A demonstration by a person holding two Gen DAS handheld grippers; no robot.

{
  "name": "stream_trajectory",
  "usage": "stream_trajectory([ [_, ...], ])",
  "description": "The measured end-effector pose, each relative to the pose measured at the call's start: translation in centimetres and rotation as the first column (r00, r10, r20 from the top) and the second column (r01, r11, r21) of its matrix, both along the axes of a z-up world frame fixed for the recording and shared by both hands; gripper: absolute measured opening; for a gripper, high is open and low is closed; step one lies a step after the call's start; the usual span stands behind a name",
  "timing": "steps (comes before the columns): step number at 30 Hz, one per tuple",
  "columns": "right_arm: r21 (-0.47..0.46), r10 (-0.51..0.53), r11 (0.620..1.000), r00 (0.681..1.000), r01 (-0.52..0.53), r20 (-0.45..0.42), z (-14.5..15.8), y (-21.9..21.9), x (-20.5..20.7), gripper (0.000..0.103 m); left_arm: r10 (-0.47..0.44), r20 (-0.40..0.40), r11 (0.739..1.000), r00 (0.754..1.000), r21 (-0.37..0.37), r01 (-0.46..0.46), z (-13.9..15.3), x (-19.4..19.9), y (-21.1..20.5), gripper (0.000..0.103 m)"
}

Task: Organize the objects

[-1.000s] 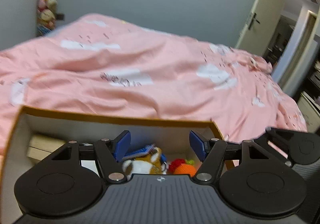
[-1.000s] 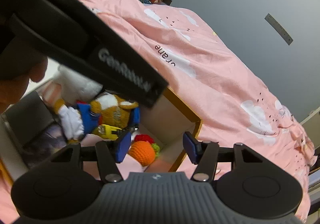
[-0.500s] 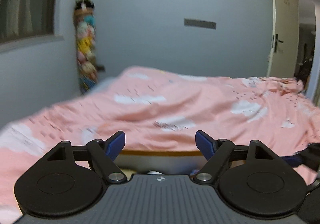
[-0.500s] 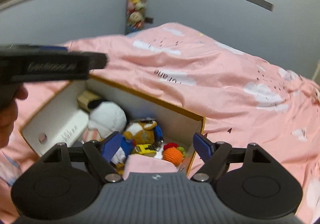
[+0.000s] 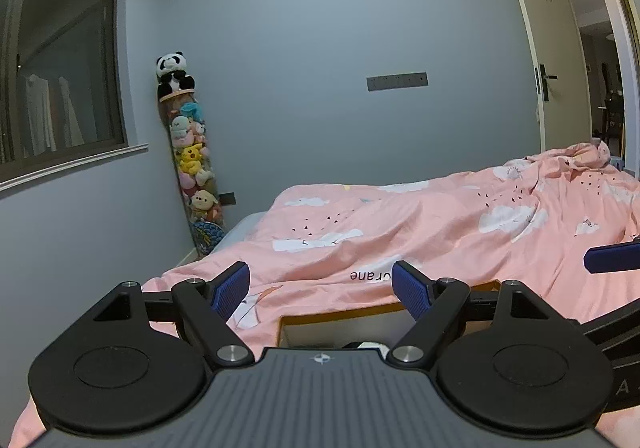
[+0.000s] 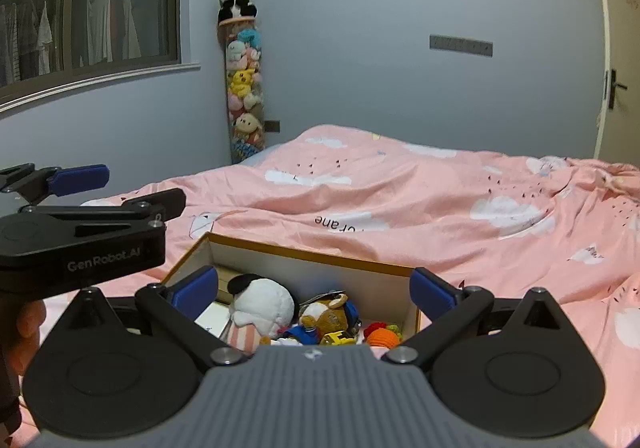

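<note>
Only your right view looks into the box (image 6: 312, 260) on the bed (image 6: 440, 200), plush toys (image 6: 262, 304) inside; your left gripper (image 5: 322, 284) and right gripper (image 6: 314, 290) have just been opening, fingers spread wide, pinching nothing.

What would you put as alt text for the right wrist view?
An open, empty right hand-held gripper hangs over a cardboard box of plush toys on a pink duvet. The left hand-held gripper, also open, shows at the left edge.

Bedroom: pink-quilted bed (image 6: 420, 200), plush toys (image 6: 242, 88)
</note>
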State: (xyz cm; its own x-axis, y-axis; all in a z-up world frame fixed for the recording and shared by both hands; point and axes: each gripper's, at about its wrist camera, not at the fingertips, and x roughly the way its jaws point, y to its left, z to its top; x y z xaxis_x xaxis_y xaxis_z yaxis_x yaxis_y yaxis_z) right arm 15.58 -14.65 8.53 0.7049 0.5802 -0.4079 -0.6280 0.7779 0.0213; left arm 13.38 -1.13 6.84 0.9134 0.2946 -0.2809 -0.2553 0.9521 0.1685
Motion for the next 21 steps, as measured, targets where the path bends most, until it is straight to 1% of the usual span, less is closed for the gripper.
stream_trajectory([
  [3,0.005,-0.017,1.000,0.999,0.017,0.042,-0.3,0.1,-1.8,0.102,-0.006,0.011,1.000,1.000,-0.020,0.006,-0.3,-1.2,0.5,0.093],
  [7,0.003,-0.069,0.998,0.994,0.069,0.083,-1.0,0.0,-3.4,0.102,-0.016,-0.007,0.997,1.000,-0.072,0.015,-1.0,-2.6,1.4,0.094],
  [9,0.010,-0.094,0.996,0.993,0.094,0.072,-1.4,-0.2,-3.7,0.102,-0.011,-0.028,0.996,1.000,-0.089,0.008,-1.7,-3.0,1.7,0.094],
  [13,0.049,-0.132,0.990,0.991,0.131,0.035,-1.9,-0.8,-4.3,0.102,0.000,-0.084,0.996,0.996,-0.094,-0.008,-3.3,-4.1,2.0,0.094],
  [16,0.064,-0.143,0.988,0.989,0.141,0.030,-2.3,-1.0,-4.8,0.102,0.009,-0.116,0.993,0.993,-0.117,-0.023,-4.2,-4.6,2.3,0.094],
  [18,0.058,-0.143,0.988,0.989,0.141,0.045,-2.7,-0.9,-5.2,0.102,0.009,-0.133,0.990,0.991,-0.138,-0.027,-4.7,-4.8,2.6,0.094],
  [21,0.013,-0.125,0.992,0.990,0.124,0.064,-3.3,-0.3,-5.6,0.102,0.016,-0.155,0.985,0.988,-0.167,-0.042,-5.4,-4.8,3.1,0.094],
])
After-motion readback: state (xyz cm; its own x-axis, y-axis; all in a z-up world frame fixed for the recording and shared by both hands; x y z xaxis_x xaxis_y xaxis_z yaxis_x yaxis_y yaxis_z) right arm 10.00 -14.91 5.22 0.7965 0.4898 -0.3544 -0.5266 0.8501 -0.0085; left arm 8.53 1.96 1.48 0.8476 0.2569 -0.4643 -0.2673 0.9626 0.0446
